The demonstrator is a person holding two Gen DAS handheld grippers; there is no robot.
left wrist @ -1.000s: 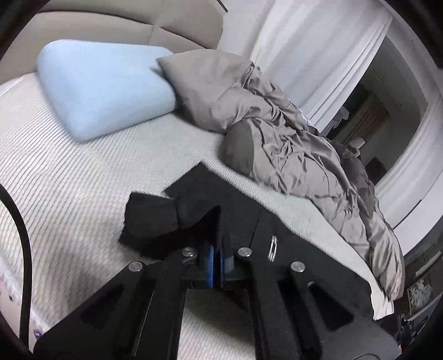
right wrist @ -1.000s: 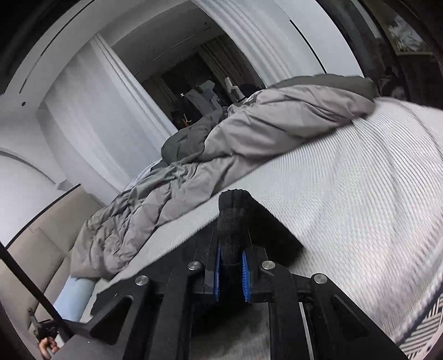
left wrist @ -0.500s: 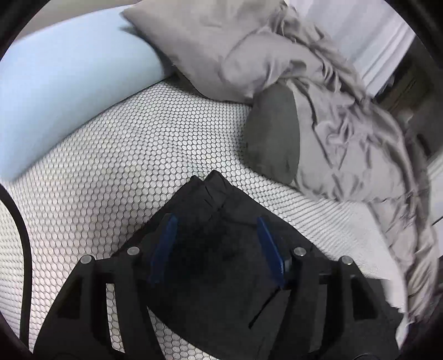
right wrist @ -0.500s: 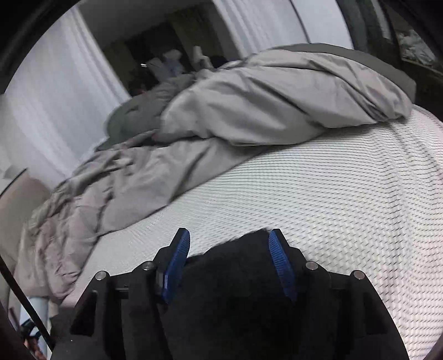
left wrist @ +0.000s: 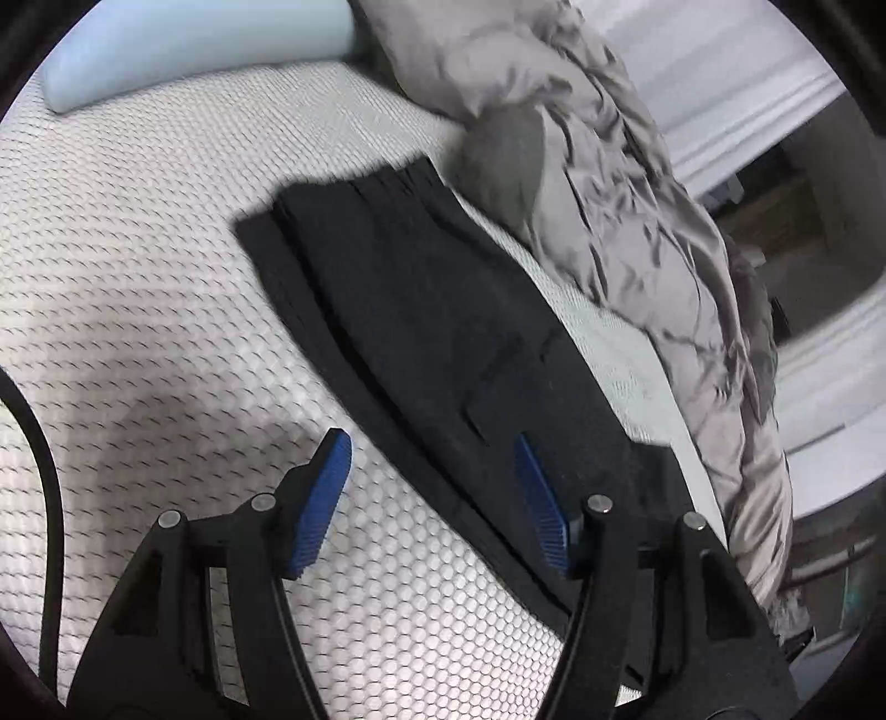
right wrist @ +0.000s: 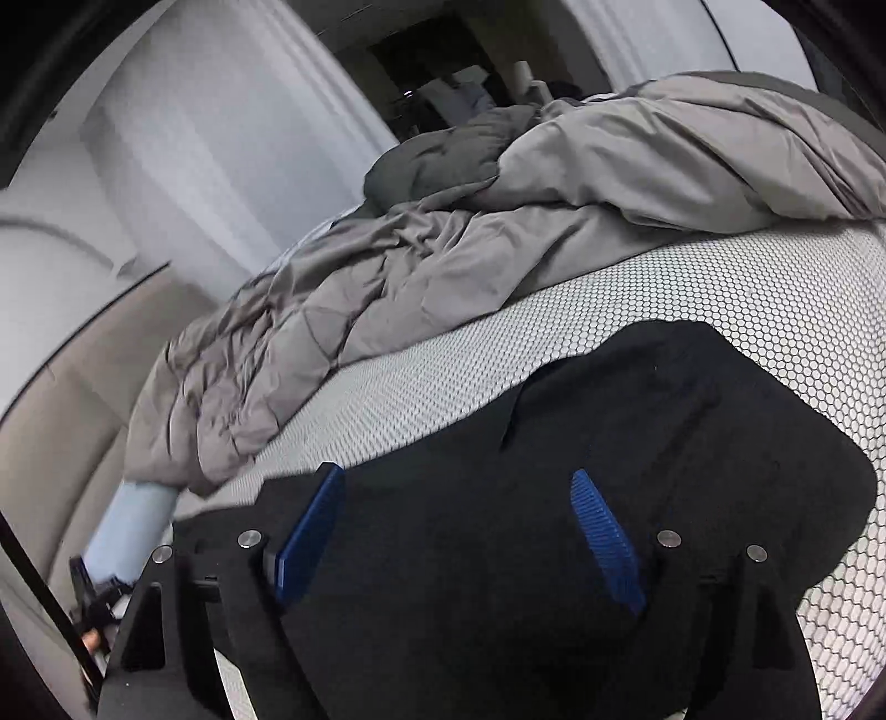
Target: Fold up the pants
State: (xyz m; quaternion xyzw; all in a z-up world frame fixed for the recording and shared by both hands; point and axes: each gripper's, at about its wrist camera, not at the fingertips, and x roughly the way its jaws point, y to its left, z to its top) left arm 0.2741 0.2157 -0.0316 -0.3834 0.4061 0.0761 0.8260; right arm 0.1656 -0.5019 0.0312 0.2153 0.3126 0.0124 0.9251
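Black pants (left wrist: 432, 310) lie flat in a long band on the white honeycomb-patterned mattress (left wrist: 138, 310), waistband toward the pillows. My left gripper (left wrist: 432, 459) is open just above the near edge of the pants, one blue pad over the mattress, the other over the cloth. In the right wrist view the pants (right wrist: 692, 432) spread dark under my right gripper (right wrist: 457, 487). Its jaws are opening, and its blue pads stand wide apart above the fabric without pressing it.
A crumpled grey duvet (left wrist: 637, 183) runs along the far side of the bed, also in the right wrist view as the duvet (right wrist: 498, 221). A light blue pillow (left wrist: 183, 50) lies at the head. White curtains (right wrist: 183, 155) hang beyond.
Both grippers, shut on black cloth a second ago, have let go and opened. The pants now lie flat. Both hands dropped lower and shifted along the garment.
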